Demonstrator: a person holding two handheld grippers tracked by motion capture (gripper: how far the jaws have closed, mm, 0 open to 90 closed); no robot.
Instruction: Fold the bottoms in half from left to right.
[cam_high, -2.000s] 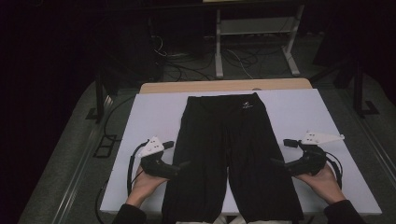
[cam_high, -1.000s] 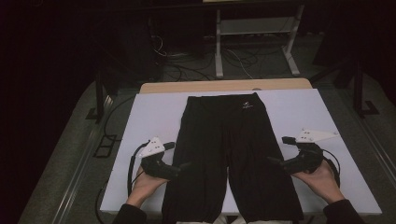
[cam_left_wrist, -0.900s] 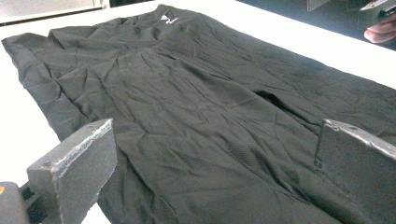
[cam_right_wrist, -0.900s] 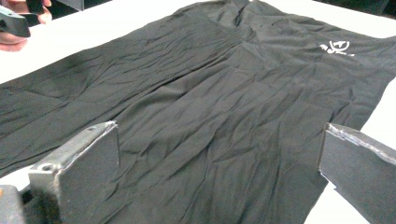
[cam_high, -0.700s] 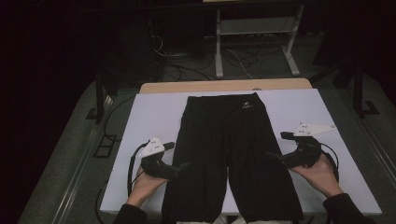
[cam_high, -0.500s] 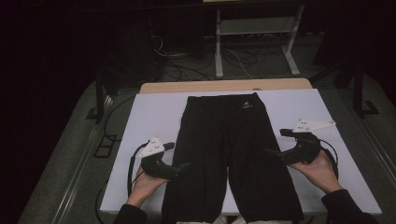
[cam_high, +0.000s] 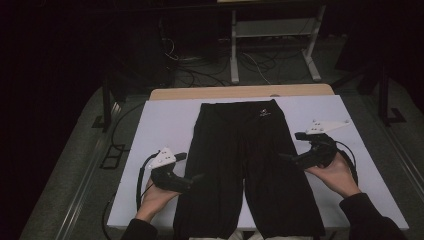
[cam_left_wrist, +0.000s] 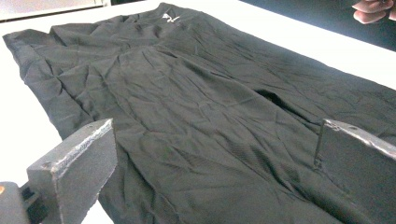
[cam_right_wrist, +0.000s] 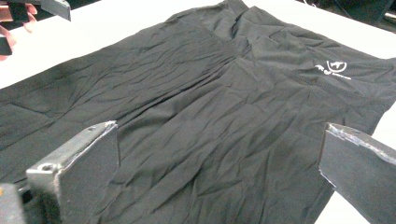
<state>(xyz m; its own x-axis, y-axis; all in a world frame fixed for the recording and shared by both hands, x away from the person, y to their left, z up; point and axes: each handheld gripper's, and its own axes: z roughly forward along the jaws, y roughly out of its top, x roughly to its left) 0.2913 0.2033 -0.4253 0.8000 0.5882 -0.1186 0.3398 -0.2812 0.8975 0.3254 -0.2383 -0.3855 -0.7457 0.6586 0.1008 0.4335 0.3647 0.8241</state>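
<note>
White counter (cam_high: 165, 125) carries black shorts (cam_high: 245, 170) spread flat between both wide-open claws, left claw (cam_high: 192, 179) and right claw (cam_high: 287, 157). Thin fabric ahead could bunch if either pinches unevenly.

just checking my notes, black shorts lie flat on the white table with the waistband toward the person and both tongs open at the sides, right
One thing is off: the waistband lies at the far end, away from the person, as the high view shows. The black shorts do lie flat on the white table, legs toward the person, and the left tongs and right tongs are open at the sides.
</note>
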